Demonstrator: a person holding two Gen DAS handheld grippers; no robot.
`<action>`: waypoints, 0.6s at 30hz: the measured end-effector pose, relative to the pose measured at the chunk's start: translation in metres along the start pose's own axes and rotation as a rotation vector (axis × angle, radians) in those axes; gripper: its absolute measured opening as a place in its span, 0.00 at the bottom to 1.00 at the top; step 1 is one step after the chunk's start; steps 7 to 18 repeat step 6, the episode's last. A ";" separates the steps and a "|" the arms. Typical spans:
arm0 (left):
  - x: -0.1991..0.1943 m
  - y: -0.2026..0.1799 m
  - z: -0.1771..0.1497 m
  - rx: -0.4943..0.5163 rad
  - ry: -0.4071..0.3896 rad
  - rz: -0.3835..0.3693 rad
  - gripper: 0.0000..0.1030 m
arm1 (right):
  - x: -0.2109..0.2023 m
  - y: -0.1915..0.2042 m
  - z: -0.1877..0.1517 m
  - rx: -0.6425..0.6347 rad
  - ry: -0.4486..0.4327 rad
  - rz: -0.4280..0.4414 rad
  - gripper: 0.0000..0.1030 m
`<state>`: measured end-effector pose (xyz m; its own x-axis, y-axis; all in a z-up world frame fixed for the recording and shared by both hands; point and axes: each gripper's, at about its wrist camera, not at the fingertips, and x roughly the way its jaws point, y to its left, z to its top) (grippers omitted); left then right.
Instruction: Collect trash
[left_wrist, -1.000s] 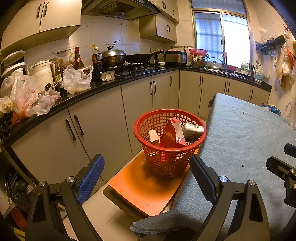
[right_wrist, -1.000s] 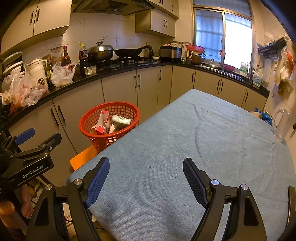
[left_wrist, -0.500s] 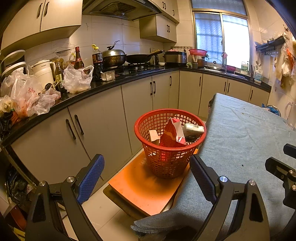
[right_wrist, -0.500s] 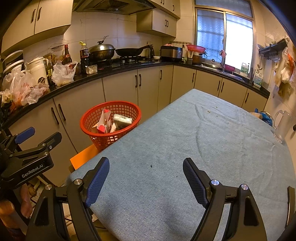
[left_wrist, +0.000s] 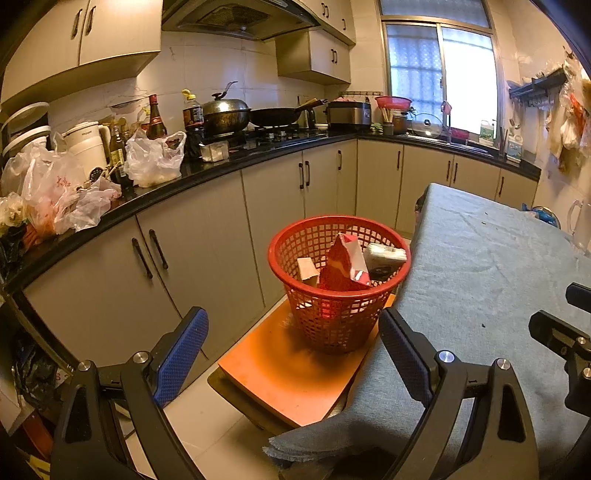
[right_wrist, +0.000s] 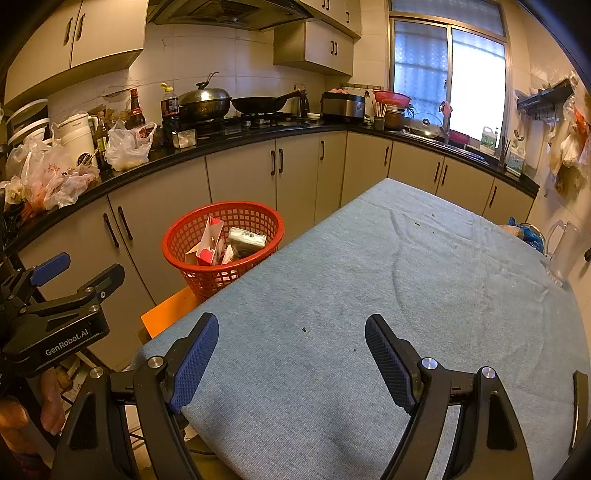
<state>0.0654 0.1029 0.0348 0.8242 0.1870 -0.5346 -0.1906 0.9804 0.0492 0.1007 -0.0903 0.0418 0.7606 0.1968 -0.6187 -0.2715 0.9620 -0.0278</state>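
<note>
A red mesh basket (left_wrist: 314, 317) (right_wrist: 188, 236) stands on an orange stool (left_wrist: 291, 376) beside the table. Inside it lie a red and white carton (left_wrist: 343, 266) (right_wrist: 212, 240), a wrapped packet (left_wrist: 384, 254) (right_wrist: 245, 238) and a small cardboard piece (left_wrist: 306, 269). My left gripper (left_wrist: 291, 339) hangs open in front of the basket, nothing between its fingers. My right gripper (right_wrist: 291, 347) is open above the near end of the table with blue-grey cloth (right_wrist: 369, 295), also empty. The left gripper's body shows at the left edge of the right wrist view.
Grey cabinets with a black countertop (left_wrist: 221, 162) run along the left and back, crowded with plastic bags (left_wrist: 155, 158), bottles, a kettle, a wok and pans. A clear jug (right_wrist: 565, 254) stands at the table's far right. A few crumbs lie on the cloth.
</note>
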 end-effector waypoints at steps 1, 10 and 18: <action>-0.001 -0.002 0.001 0.001 -0.007 -0.009 0.94 | 0.000 0.000 0.000 0.003 0.001 0.002 0.83; -0.004 -0.029 0.015 0.045 -0.013 -0.080 0.98 | -0.005 -0.032 -0.008 0.067 0.006 -0.035 0.83; -0.004 -0.029 0.015 0.045 -0.013 -0.080 0.98 | -0.005 -0.032 -0.008 0.067 0.006 -0.035 0.83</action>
